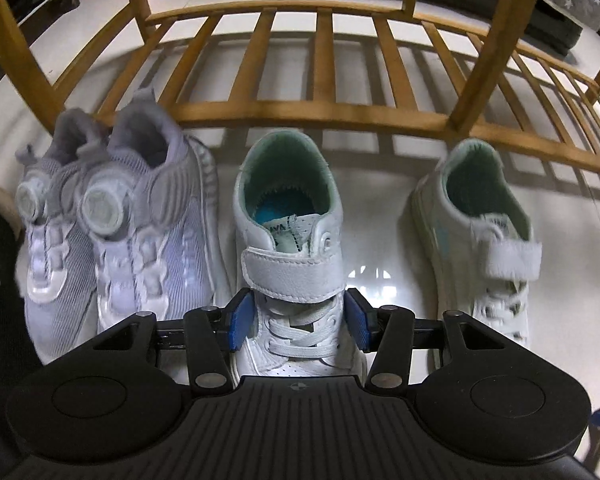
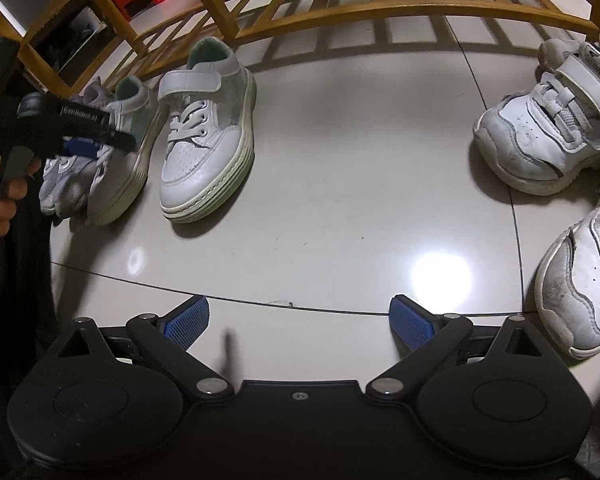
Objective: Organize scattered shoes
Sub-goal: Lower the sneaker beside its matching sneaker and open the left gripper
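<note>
The left tongs [image 1: 299, 322] grip a white strap sneaker [image 1: 296, 248] at its laced midfoot, blue pads pressed to both sides. Its mate [image 1: 480, 248] stands to their right, a grey dial-laced pair [image 1: 112, 236] to their left, all before a wooden rack [image 1: 316, 108]. Only the right wrist view shows the right tongs [image 2: 300, 322] spread wide and empty over the floor [image 2: 340, 200], two scuffed white sneakers [image 2: 548, 128] off to their right, and a hand [image 2: 0, 196] holding the left tool.

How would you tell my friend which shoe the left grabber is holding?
Find the wooden rack; shoes line up on the floor before it. Past the grey pair stands a white shoe with a green lining, pinched at its laces by the left gripper. Its twin stands apart, untouched.
</note>
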`<move>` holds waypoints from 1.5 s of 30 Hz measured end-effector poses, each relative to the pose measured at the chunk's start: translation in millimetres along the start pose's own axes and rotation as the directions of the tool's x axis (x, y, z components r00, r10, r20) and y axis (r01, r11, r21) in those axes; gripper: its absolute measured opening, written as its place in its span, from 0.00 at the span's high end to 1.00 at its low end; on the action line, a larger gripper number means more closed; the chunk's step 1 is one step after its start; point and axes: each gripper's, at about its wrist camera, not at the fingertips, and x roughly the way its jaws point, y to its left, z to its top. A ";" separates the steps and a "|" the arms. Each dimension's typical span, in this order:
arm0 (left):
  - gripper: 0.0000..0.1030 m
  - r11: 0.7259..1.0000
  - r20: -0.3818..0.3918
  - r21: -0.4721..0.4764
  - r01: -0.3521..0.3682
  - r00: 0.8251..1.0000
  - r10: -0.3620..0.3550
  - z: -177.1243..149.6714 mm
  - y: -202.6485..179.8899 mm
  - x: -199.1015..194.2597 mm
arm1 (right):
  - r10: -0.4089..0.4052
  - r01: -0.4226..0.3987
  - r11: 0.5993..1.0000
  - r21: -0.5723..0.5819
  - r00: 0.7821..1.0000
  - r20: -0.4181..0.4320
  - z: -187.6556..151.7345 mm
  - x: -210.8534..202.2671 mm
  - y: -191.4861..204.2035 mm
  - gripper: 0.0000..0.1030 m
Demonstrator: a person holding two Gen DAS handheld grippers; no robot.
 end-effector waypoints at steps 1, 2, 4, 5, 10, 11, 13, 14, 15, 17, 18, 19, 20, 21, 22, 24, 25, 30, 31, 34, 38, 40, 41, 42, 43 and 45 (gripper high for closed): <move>0.51 1.000 0.002 0.002 -0.002 1.000 0.002 2.2 -0.8 1.1 | -0.001 0.001 1.000 0.000 1.000 0.000 -0.2 -0.1 0.0 0.05; 0.50 1.000 0.005 0.005 -0.005 1.000 0.005 3.9 -1.4 1.9 | 0.000 0.000 1.000 0.001 1.000 0.001 -0.2 -0.3 -0.1 0.05; 0.50 1.000 0.008 0.006 -0.007 1.000 0.007 7.0 -2.0 3.3 | 0.001 -0.001 1.000 0.003 1.000 0.001 0.0 -0.4 -0.3 0.04; 0.49 1.000 0.009 0.004 -0.007 1.000 0.007 8.4 -1.8 4.0 | 0.001 -0.001 1.000 0.002 1.000 0.001 0.1 -0.4 -0.2 0.04; 0.46 1.000 0.008 -0.002 -0.009 1.000 0.009 10.1 -2.3 3.5 | 0.006 -0.006 1.000 -0.001 1.000 0.003 0.8 -0.2 1.1 0.04; 0.46 1.000 0.007 -0.001 -0.008 1.000 0.008 9.5 -3.0 2.1 | 0.006 -0.006 1.000 -0.002 1.000 0.004 1.0 -0.4 1.5 0.04; 0.47 1.000 0.006 -0.006 -0.002 1.000 0.002 7.9 -3.8 -3.0 | 0.006 -0.006 1.000 -0.002 1.000 0.007 1.4 -1.0 1.6 0.04; 0.47 1.000 0.010 -0.010 0.005 1.000 -0.005 6.7 -4.1 -7.3 | 0.009 -0.009 1.000 -0.001 1.000 0.009 1.6 -1.4 1.4 0.04; 0.46 1.000 0.011 -0.011 0.009 1.000 -0.009 6.1 -4.3 -10.0 | 0.013 -0.013 1.000 0.001 1.000 0.012 2.0 -1.8 1.3 0.04; 0.46 1.000 0.018 -0.013 0.029 0.999 -0.028 2.7 -5.3 -20.6 | 0.016 -0.017 1.000 0.000 1.000 0.017 2.4 -2.8 1.5 0.04; 0.45 0.999 0.020 -0.013 0.038 0.999 -0.038 1.4 -5.9 -24.2 | 0.018 -0.018 1.000 0.000 1.000 0.020 2.7 -3.4 1.6 0.04; 0.43 0.998 0.023 -0.012 0.060 0.998 -0.059 -1.7 -8.0 -31.2 | 0.021 -0.021 1.000 0.001 0.999 0.024 3.1 -4.2 1.5 0.04; 0.42 0.997 0.025 -0.005 0.078 0.997 -0.078 -5.0 -11.5 -36.9 | 0.023 -0.023 1.000 0.001 0.999 0.028 3.5 -5.0 1.4 0.04; 0.40 0.996 0.027 0.004 0.094 0.995 -0.094 -8.3 -15.2 -42.0 | 0.024 -0.024 1.000 0.003 0.999 0.032 3.8 -5.8 1.2 0.04; 0.39 0.994 0.028 0.013 0.110 0.993 -0.111 -11.5 -19.0 -47.1 | 0.025 -0.025 1.000 0.004 0.999 0.037 4.4 -6.5 1.0 0.04; 0.38 0.989 0.020 0.035 0.141 0.990 -0.142 -17.2 -30.4 -53.9 | 0.026 -0.026 1.000 0.007 0.999 0.040 5.2 -7.1 0.8 0.04; 0.37 0.986 0.012 0.051 0.160 0.987 -0.161 -19.7 -39.6 -56.6 | 0.026 -0.027 1.000 0.008 0.999 0.041 5.3 -7.2 0.7 0.04; 0.36 0.979 0.001 0.102 0.175 0.984 -0.176 -27.3 -70.2 -52.8 | 0.030 -0.030 1.000 0.007 0.998 0.049 5.0 -8.6 0.9 0.04; 0.36 0.979 -0.002 0.101 0.176 0.984 -0.177 -25.9 -71.8 -48.8 | 0.032 -0.032 0.999 0.009 0.998 0.050 5.1 -8.9 0.6 0.04; 0.35 0.981 -0.011 0.096 0.167 0.986 -0.167 -22.1 -83.7 -39.9 | 0.038 -0.038 0.999 0.011 0.998 0.052 5.4 -9.3 0.7 0.04; 0.35 0.983 -0.017 0.092 0.158 0.988 -0.157 -14.9 -87.1 -24.3 | 0.049 -0.050 0.999 0.005 0.998 0.050 5.3 -9.1 2.5 0.04; 0.34 0.982 -0.011 0.095 0.162 0.987 -0.161 -11.3 -86.7 -20.2 | 0.053 -0.053 0.999 0.004 0.997 0.048 5.4 -9.0 3.0 0.04; 0.34 0.982 -0.010 0.097 0.162 0.987 -0.162 -10.4 -86.6 -19.2 | 0.055 -0.055 0.998 0.005 0.997 0.047 5.5 -8.7 3.2 0.04; 0.35 0.982 -0.010 0.095 0.165 0.986 -0.165 -9.5 -86.2 -18.8 | 0.057 -0.057 0.998 0.005 0.997 0.046 5.6 -8.5 3.4 0.04; 0.37 0.981 -0.011 0.090 0.169 0.986 -0.169 -8.7 -85.7 -18.4 | 0.058 -0.058 0.998 0.005 0.997 0.045 5.7 -8.5 3.7 0.04; 0.41 0.982 -0.017 0.068 0.178 0.984 -0.178 -7.4 -84.6 -18.3 | 0.056 -0.056 0.998 0.003 0.997 0.045 5.4 -8.8 4.2 0.04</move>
